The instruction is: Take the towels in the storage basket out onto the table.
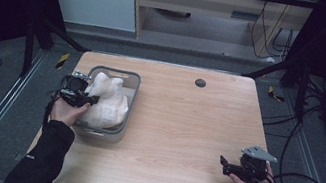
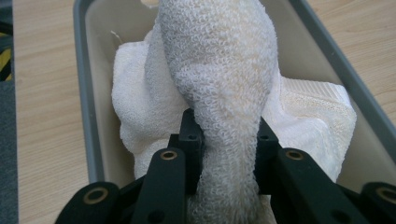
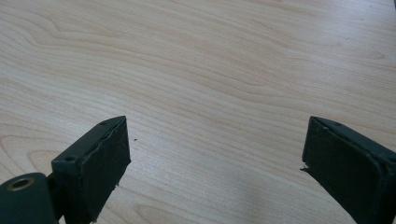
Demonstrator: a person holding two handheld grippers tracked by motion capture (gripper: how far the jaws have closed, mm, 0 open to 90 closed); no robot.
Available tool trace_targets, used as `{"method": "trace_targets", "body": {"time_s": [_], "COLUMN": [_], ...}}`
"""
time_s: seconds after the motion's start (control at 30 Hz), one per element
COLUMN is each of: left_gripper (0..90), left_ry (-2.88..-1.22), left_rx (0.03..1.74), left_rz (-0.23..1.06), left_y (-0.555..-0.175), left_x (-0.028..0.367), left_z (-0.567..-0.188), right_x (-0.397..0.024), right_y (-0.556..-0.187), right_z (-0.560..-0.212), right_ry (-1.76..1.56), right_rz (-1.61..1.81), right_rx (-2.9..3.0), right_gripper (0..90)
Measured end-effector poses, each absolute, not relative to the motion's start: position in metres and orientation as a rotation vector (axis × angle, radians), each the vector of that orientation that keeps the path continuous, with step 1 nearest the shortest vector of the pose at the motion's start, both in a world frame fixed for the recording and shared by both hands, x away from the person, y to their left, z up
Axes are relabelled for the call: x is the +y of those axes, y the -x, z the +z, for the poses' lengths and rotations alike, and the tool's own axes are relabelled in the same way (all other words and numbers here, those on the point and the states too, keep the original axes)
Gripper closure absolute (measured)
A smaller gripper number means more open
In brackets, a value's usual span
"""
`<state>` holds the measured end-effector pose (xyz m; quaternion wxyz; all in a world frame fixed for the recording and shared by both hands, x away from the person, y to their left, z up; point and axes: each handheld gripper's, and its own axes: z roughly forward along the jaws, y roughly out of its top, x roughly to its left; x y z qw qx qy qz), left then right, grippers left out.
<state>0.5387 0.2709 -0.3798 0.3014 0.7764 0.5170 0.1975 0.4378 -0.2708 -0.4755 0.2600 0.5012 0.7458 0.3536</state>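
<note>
In the grey bin (image 1: 119,129) at the left of the counter (image 1: 180,125), a heap of white towels (image 1: 105,106) fills most of the space, and the left claw (image 1: 90,99) is clenched on a bunched fold of the top towel (image 2: 219,84). The left claw view shows that fold squeezed between the two black jaws and rising as a thick, loopy column of terry cloth, while the rest of the pile (image 2: 140,121) lies slack against the bin wall (image 2: 86,93). The right claw (image 1: 223,165) rests low over bare wood at the near right of the counter, well apart from the bin, its jaws spread wide with nothing between them.

The towel looks light and wholly limp: it should drape, stretch and hang from whatever point is pinched, and its looped surface should give the pads plenty of friction, so slipping seems unlikely. The likelier trouble is that a grip on a gathered fold drags neighbouring cloth along or lifts more than one layer. A corner or hem would be the better hold for spreading it out; the present pinch near the middle suits only hauling it clear of the bin.
</note>
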Motion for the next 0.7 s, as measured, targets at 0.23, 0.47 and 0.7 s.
{"method": "trace_targets", "body": {"time_s": [0.23,0.47,0.7], "left_gripper": [72.4,72.4,72.4], "left_ry": [-2.026,-2.015,-2.007], "left_rx": [1.341,1.306,1.263], "left_rz": [0.549,0.570,0.588], "left_y": [-0.535,-0.530,-0.522], "left_x": [0.272,0.272,0.273], "left_z": [-0.361,-0.340,-0.316], "right_x": [-0.270,-0.271,-0.271], "right_y": [-0.438,-0.438,-0.438], "right_z": [-0.476,-0.475,-0.476], "right_ry": [-1.361,-1.354,-1.350], "right_rz": [0.962,0.961,0.963], "right_rx": [2.021,2.020,2.020], "right_gripper": [7.6,7.6,7.7]}}
